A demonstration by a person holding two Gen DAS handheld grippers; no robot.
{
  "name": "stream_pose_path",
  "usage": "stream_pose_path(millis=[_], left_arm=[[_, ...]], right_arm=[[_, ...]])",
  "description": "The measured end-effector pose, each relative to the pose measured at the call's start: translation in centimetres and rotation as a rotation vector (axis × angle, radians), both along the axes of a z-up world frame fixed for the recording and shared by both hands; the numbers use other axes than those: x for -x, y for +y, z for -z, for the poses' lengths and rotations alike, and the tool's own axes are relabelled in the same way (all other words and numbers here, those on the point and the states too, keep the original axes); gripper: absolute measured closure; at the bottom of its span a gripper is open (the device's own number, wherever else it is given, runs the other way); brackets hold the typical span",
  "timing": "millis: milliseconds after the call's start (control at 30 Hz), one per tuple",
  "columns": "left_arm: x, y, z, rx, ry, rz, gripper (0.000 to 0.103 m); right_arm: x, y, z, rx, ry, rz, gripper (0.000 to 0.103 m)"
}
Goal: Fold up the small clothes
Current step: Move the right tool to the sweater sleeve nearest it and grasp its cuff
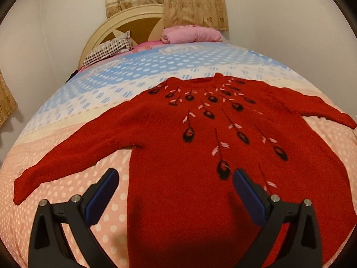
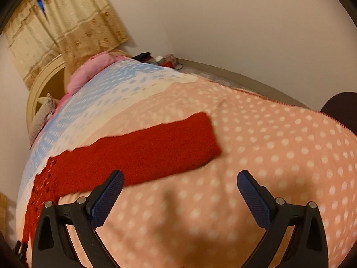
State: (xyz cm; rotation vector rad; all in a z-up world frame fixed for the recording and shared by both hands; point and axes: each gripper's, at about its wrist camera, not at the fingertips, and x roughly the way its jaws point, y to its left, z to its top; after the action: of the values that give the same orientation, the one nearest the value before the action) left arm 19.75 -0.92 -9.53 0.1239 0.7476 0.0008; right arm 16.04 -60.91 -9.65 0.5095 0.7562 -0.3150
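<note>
A red knit sweater (image 1: 183, 147) with black and pink flower embroidery lies flat, front up, on the bed, both sleeves spread out. My left gripper (image 1: 175, 178) is open and empty, held above the sweater's lower left body near its hem. In the right wrist view one red sleeve (image 2: 156, 143) stretches across the pink dotted cover, its cuff at the right end. My right gripper (image 2: 179, 179) is open and empty, just in front of that sleeve, above bare cover.
The bed cover (image 1: 67, 120) is pink with white dots near me and blue and white further away. A pink folded blanket (image 1: 191, 34) and a striped pillow (image 1: 107, 49) lie by the headboard (image 1: 125, 20). Curtains hang behind. A wall runs along the bed's far side (image 2: 245, 76).
</note>
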Motion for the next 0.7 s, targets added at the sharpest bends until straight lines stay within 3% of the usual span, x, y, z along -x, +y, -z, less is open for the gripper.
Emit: stream_pose_path(millis=[233, 267, 367, 433, 500, 533, 700], left_arm=[[-2.5, 1.6, 0.4, 0.013, 0.022, -0.04, 0.0], [-2.8, 1.9, 0.5, 0.017, 0.024, -0.048, 0.0], [-3.5, 2.8, 0.8, 0.026, 0.035, -0.071, 0.0], [-3.7, 3.3, 1.1, 0.033, 0.04, -0.08, 0.0], [-3.7, 3.7, 1.2, 0.041, 0.044, -0.085, 0.0], [-3.6, 3.9, 1.2, 0.046, 0.044, -0.086, 0.0], [-3.3, 4.8, 1.1, 0.062, 0.039, -0.093, 0.0]], right_arm=[[-3.6, -3.2, 1.4, -0.012, 0.072, 0.032, 0.016], [-4.1, -3.5, 1.6, -0.011, 0.077, 0.031, 0.026], [-5.4, -3.5, 2.3, -0.023, 0.107, 0.0, 0.045], [-6.0, -3.2, 3.0, -0.021, 0.14, -0.022, 0.049], [-6.1, -2.8, 3.2, 0.014, 0.146, -0.02, 0.062], [-6.1, -2.7, 3.0, 0.022, 0.142, -0.02, 0.077], [-6.2, -2.1, 1.4, 0.028, 0.113, -0.029, 0.085]])
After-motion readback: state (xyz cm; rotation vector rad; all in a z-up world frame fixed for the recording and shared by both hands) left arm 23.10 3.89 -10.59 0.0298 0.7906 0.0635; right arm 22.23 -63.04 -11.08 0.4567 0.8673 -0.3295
